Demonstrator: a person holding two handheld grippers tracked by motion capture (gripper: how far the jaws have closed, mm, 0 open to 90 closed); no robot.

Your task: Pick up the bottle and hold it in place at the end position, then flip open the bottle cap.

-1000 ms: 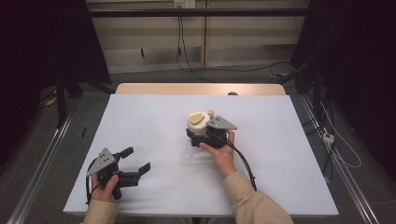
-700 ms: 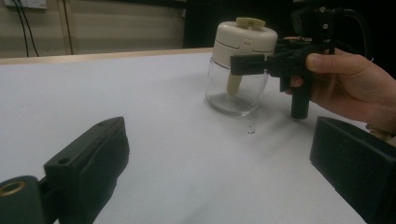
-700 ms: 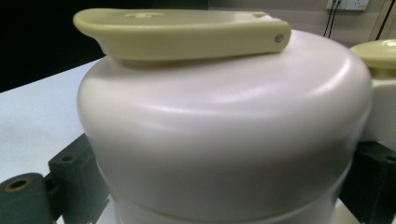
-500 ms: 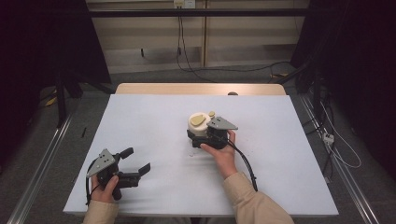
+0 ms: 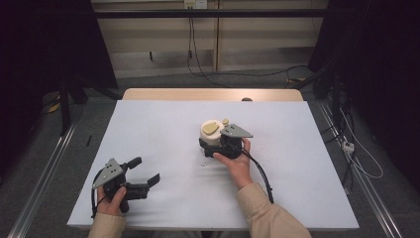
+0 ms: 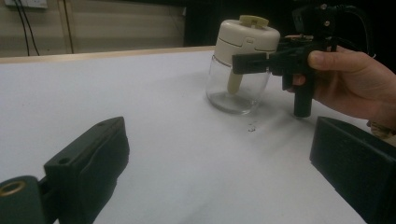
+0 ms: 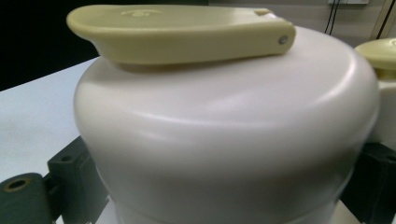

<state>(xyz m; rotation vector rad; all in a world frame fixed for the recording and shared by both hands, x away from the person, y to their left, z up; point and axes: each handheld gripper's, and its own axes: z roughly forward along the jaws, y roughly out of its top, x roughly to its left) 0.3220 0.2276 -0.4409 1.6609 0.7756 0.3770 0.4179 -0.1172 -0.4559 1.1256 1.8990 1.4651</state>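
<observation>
Near the middle of the white bench (image 5: 163, 129), a little toward the person's right, stands a clear glass jar with a cream plastic lid (image 6: 243, 60), upright on its base. On top of the lid lies a flat yellowish flip tab (image 7: 182, 30), and a second small yellowish knob (image 7: 380, 51) sits beside it. Through the glass, in the left claw view, a pale stem hangs down inside the jar.

The right claw (image 5: 214, 144) is at the jar: its two black jaws stand on either side of the cream lid, one at each flank, closed against it. The right hand (image 5: 235, 161) grips the handle just behind, with the cable trailing back along the sleeve.

The left claw (image 5: 146, 171) rests at the near left part of the bench, well apart from the jar, held in the left hand (image 5: 111, 201). Its jaws are spread wide and hold nothing; bare bench lies between them, and they point toward the jar. A few tiny specks lie on the bench just in front of the jar.
</observation>
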